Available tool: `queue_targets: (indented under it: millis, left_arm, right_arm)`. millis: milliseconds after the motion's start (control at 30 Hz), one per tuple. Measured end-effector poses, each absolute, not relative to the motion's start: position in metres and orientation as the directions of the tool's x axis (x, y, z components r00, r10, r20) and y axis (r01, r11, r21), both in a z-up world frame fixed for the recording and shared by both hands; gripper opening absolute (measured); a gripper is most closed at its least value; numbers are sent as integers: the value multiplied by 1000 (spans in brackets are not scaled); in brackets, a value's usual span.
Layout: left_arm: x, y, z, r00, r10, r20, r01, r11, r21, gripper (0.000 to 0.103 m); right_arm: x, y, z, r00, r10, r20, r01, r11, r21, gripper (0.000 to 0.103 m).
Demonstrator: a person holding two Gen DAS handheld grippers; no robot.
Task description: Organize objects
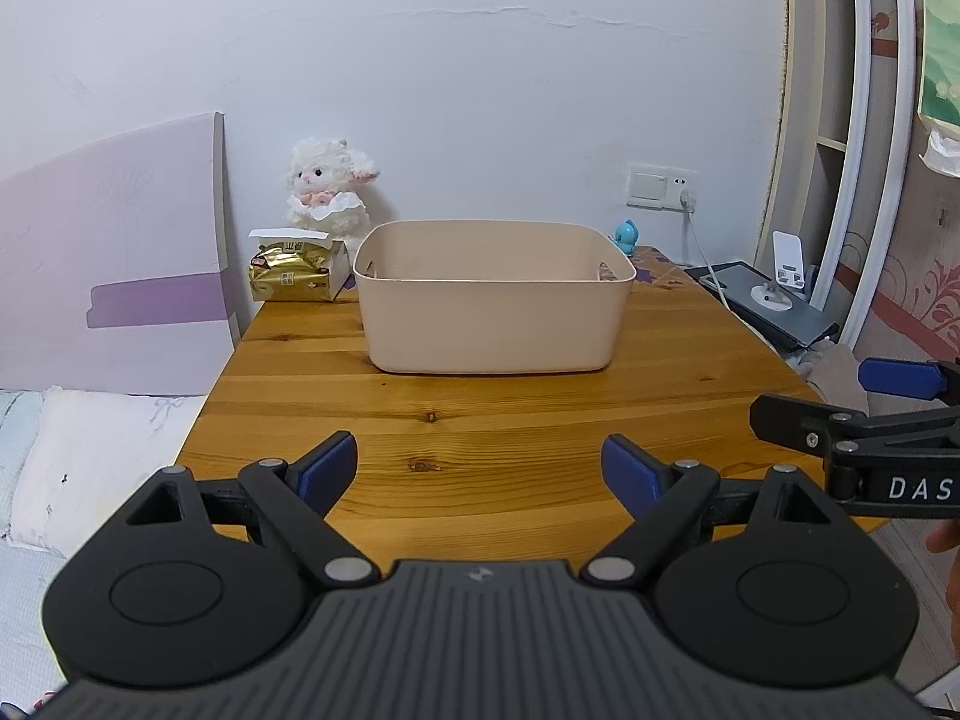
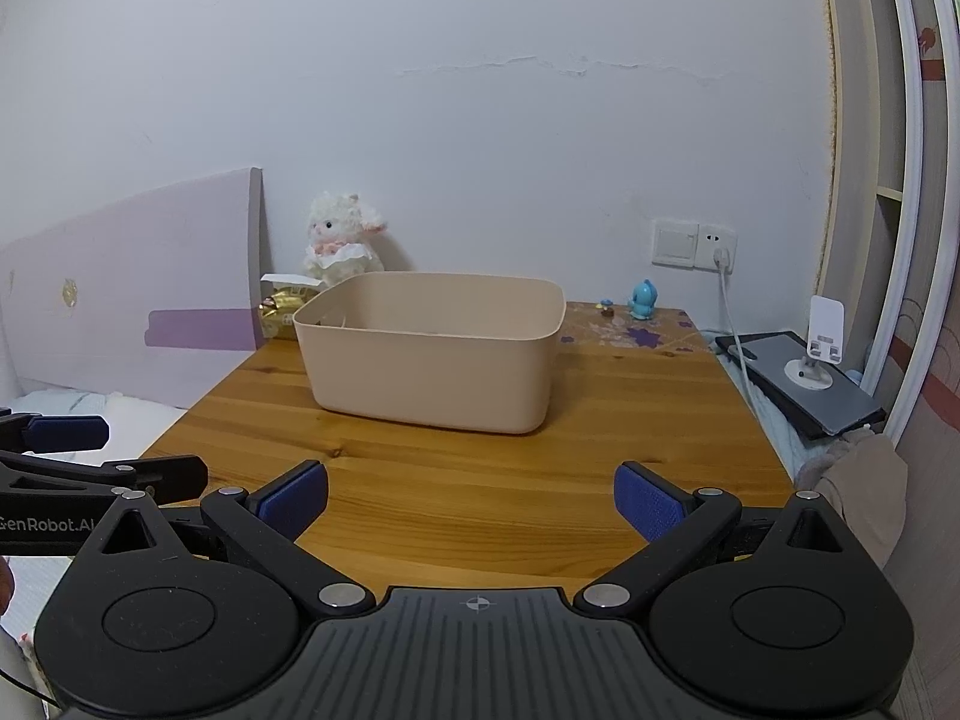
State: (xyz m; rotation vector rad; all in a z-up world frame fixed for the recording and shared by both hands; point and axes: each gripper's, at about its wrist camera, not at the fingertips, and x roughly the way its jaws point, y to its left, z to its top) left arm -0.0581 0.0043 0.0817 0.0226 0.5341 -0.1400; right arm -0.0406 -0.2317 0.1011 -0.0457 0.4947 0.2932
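— Well, what does the left wrist view show?
— The left gripper (image 1: 478, 473) hangs spread and empty over the table (image 1: 510, 420); the beige bin (image 1: 489, 324) sits at twelve o'clock, the tissue pack (image 1: 298, 273) at ten.
— And the right wrist view?
— The right gripper (image 2: 471, 501) is likewise spread and empty, bin (image 2: 429, 372) at eleven. Approaching the small blue toy (image 2: 644, 300) at one o'clock over bare wood looks safest, clear of the table's right edge.

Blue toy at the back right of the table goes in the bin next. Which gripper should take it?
Right, probably. The blue toy stands past the bin's right end, on the right gripper's side; the left gripper would have to cross over. Both are open and empty.
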Motion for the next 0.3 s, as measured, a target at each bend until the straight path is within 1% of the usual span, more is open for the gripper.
queue_targets:
  millis: [300]
  left_arm:
    - [-50, 9, 77, 840, -133, -526, 137, 990, -31, 90]
  right_arm:
    - [-31, -228, 97, 828, 264, -494, -294, 956, 19, 103]
